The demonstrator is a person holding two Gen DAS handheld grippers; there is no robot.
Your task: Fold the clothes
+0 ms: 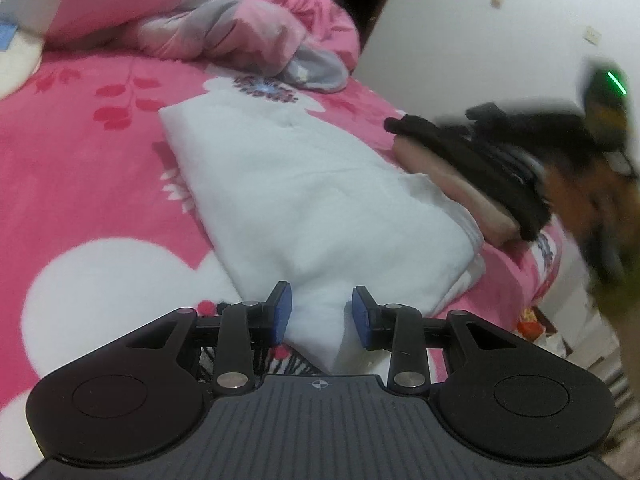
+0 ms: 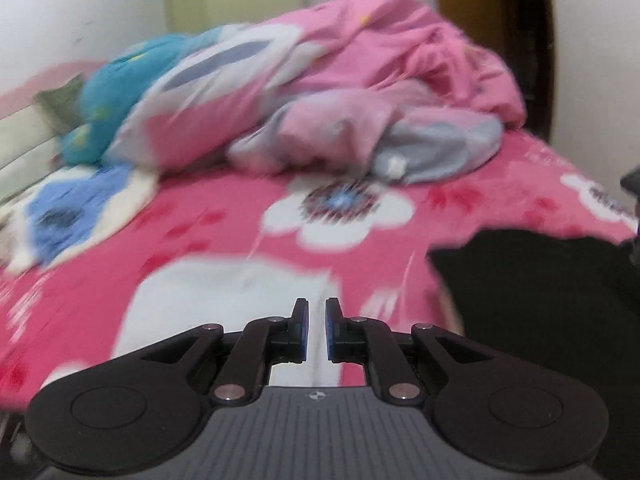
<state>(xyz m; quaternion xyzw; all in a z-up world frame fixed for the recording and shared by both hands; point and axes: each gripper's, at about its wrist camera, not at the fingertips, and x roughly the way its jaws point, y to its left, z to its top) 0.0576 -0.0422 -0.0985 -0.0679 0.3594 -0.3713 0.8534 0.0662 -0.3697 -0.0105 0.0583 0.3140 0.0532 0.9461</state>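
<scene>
Both grippers are black with ribbed grey bases, silver screws and blue-padded fingers.

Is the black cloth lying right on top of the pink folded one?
Touching. In the left wrist view the black cloth lies directly on the pink folded cloth, its edge draped over the pink one's end, with no gap between them.
</scene>
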